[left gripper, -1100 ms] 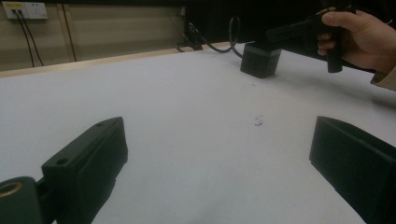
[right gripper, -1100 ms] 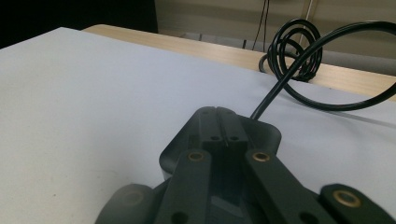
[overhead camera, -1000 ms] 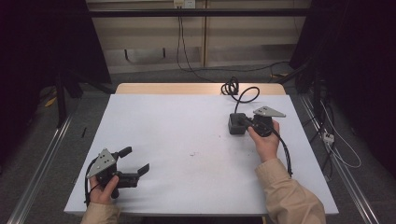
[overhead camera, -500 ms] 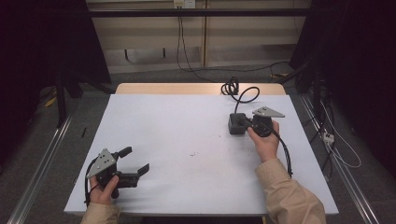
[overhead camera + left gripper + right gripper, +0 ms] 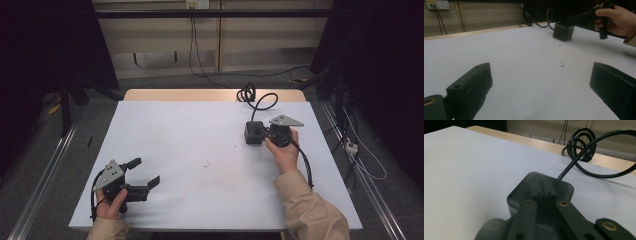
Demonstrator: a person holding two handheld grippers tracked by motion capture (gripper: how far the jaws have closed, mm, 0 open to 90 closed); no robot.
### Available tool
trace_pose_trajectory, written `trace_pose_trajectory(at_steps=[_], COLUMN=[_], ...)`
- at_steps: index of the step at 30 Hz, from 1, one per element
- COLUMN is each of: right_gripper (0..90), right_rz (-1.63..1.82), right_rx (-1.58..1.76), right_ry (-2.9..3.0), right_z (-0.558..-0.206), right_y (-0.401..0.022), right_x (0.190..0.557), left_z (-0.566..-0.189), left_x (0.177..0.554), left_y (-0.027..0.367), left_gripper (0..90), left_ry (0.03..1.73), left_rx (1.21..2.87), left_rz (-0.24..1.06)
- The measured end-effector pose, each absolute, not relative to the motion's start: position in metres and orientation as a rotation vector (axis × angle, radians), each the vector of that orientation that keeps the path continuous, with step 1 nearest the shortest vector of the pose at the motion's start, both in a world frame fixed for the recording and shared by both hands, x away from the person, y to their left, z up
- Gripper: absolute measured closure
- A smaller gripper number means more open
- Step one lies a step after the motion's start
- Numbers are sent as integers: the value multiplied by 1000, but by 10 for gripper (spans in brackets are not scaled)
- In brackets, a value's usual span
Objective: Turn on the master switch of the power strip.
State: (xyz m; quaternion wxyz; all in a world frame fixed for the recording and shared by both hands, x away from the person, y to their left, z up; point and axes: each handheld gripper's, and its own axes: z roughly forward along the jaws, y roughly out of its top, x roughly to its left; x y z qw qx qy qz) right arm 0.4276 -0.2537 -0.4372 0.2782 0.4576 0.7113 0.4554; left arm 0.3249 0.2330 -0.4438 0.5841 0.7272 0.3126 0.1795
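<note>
- On the white bench (image 5: 200, 145), your left hand-held gripper (image 5: 145, 175) sits near the front left corner, jaws spread wide with bare surface between them.
- Toward the back right, your right hand-held gripper (image 5: 254, 133) has its jaws pressed together, tips resting over a dark square block (image 5: 541, 187); whether they pinch it I cannot tell.
- That block stands on the bench, near the coiled black cable (image 5: 247, 93) at the far edge.
</note>
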Motion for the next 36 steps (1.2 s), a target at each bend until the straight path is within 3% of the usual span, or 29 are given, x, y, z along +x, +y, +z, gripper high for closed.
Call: trace_pose_trajectory(at_steps=[36], right_gripper=[900], right_rz=[1212], right_rx=[1240], right_ry=[1897], right_z=[-439], right_y=[-252], right_x=[426], left_z=[-443], left_x=[323], left_y=[233], left_gripper=[38], left_ry=[726], left_rx=[1692], left_rz=[422])
